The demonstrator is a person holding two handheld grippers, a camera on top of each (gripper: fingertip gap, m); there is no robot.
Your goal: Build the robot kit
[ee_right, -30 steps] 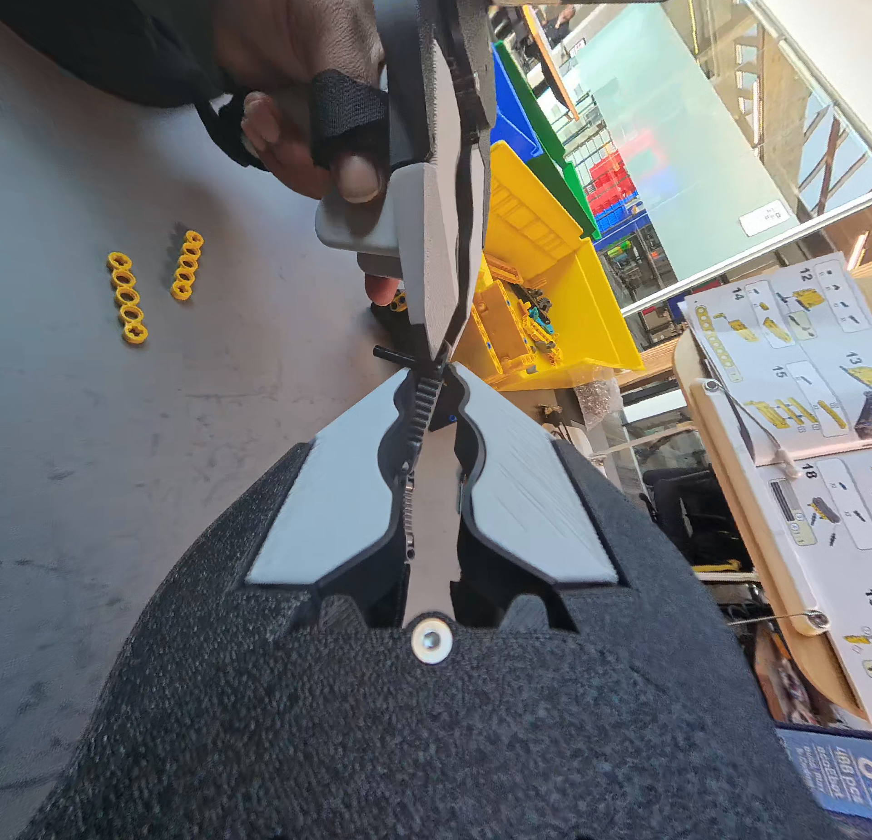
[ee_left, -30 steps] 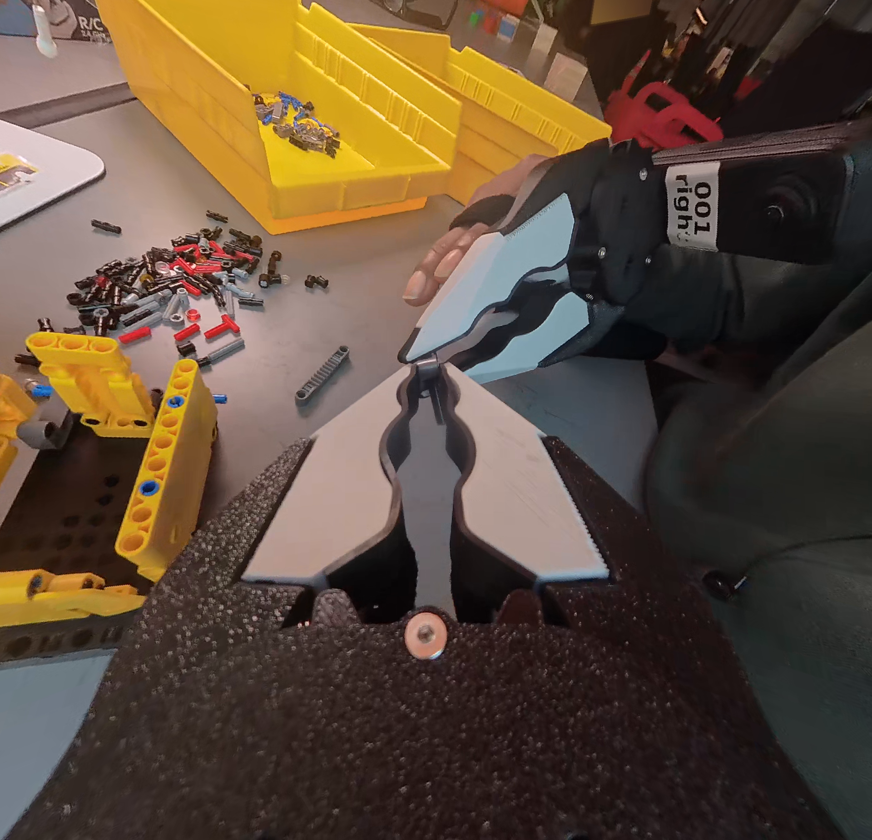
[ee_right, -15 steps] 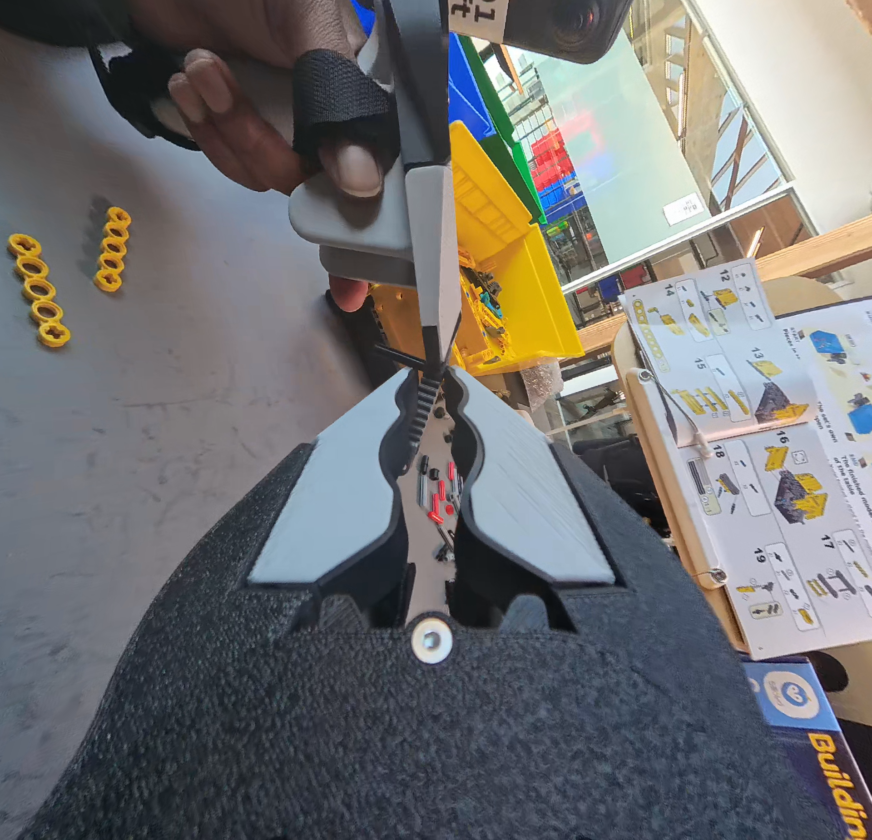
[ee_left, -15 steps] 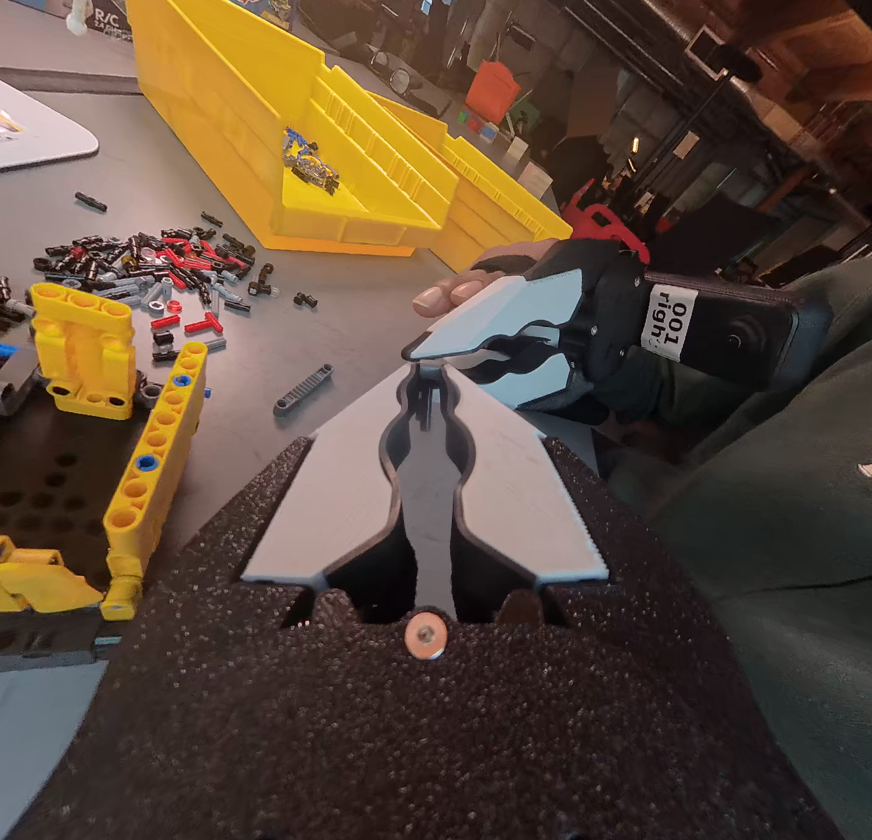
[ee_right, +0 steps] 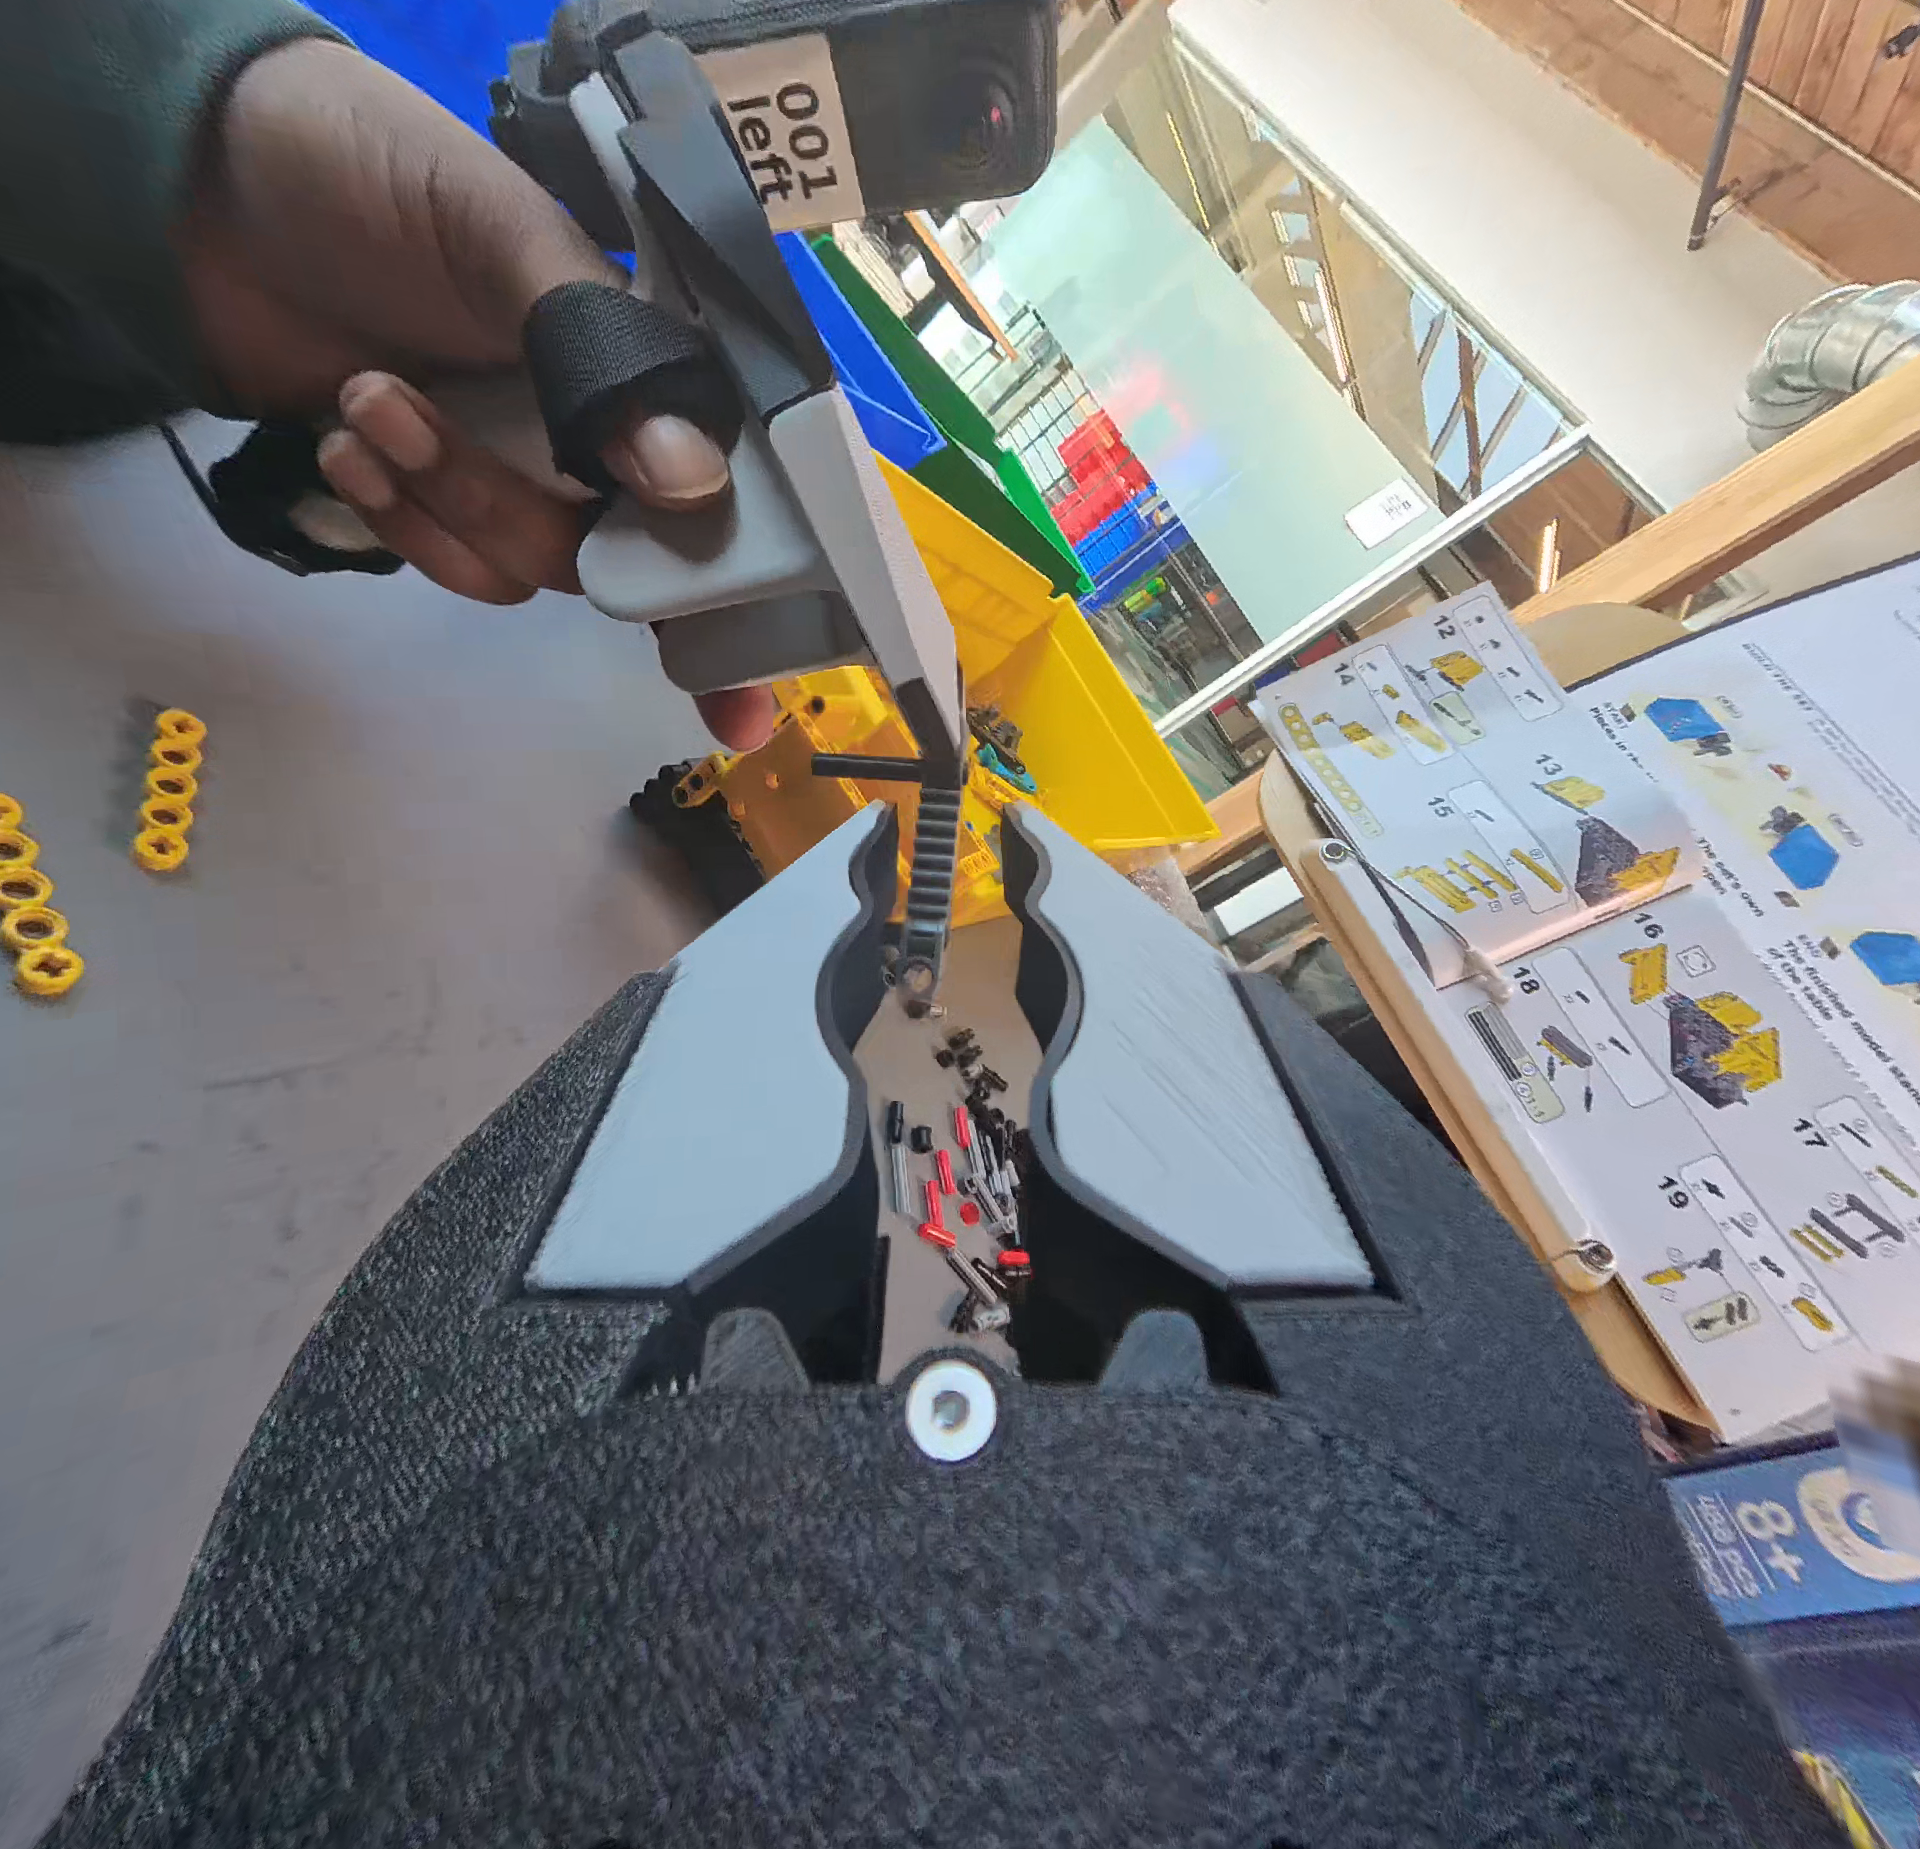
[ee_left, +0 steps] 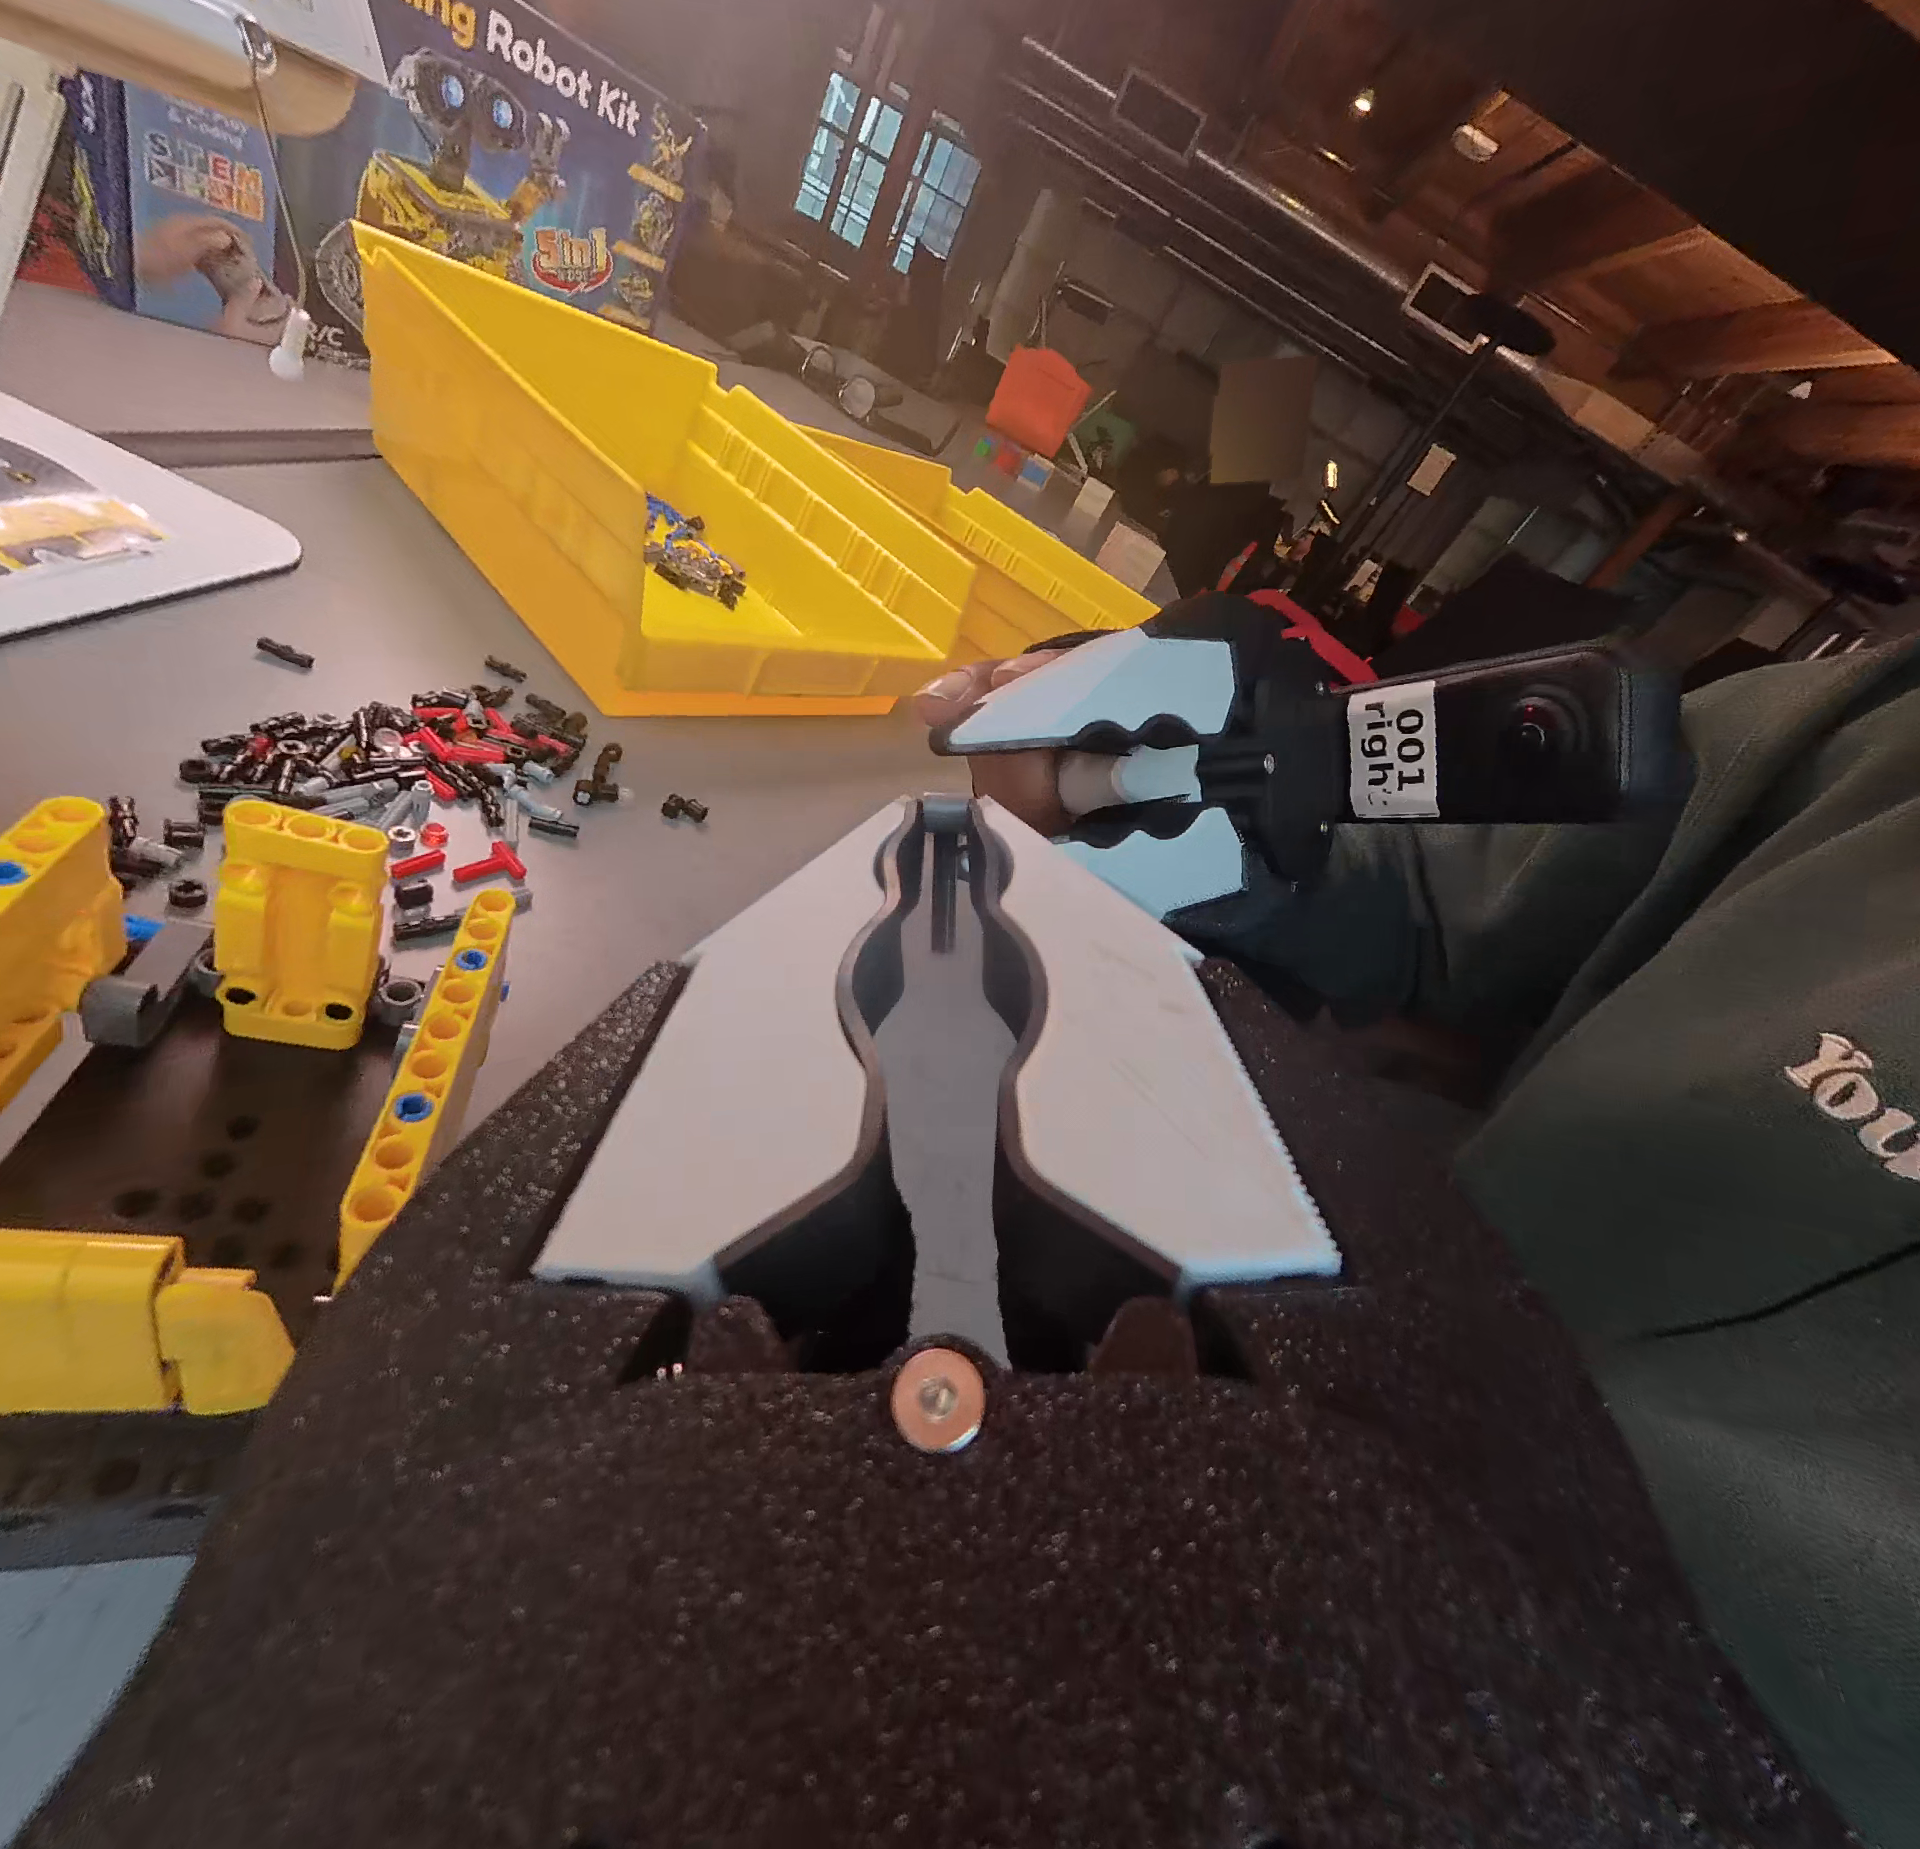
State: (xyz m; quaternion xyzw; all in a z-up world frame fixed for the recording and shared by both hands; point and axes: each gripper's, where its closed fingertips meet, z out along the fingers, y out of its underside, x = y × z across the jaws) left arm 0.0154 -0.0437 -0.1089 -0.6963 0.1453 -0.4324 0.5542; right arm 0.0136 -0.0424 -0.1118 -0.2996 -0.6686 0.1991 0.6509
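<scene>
A: Where is there open room?

B: Right wrist view: the desk (ee_right: 364, 1020) lies bare on the left. Only two short rows of yellow rings (ee_right: 166, 791) sit there, well apart from both tools. On the right a board carrying an instruction sheet (ee_right: 1558, 916) stands near. Behind the tools, a yellow bin (ee_left: 665, 511) closes off the far side. The desk's near edge is hidden by the tool bodies.

A: And on the other side?

B: Left wrist view: a pile of small black, red and grey parts (ee_left: 416, 750) lies between the bin and a black holed plate (ee_left: 208, 1155). A yellow beam (ee_left: 436, 1061) lies along that plate's edge, and yellow blocks sit on it.

A: The left tool (ee_left: 940, 817)?

B: Pinched together on a rack (ee_right: 928, 869). This is a dark grey toothed strip held at its upper end, above the desk. A black pin (ee_right: 862, 765) sticks out sideways just at the grip.

A: The right tool (ee_right: 948, 823)?

B: Its fingers stand apart, one on each side of the rack. I cannot tell whether the near finger touches it.
</scene>
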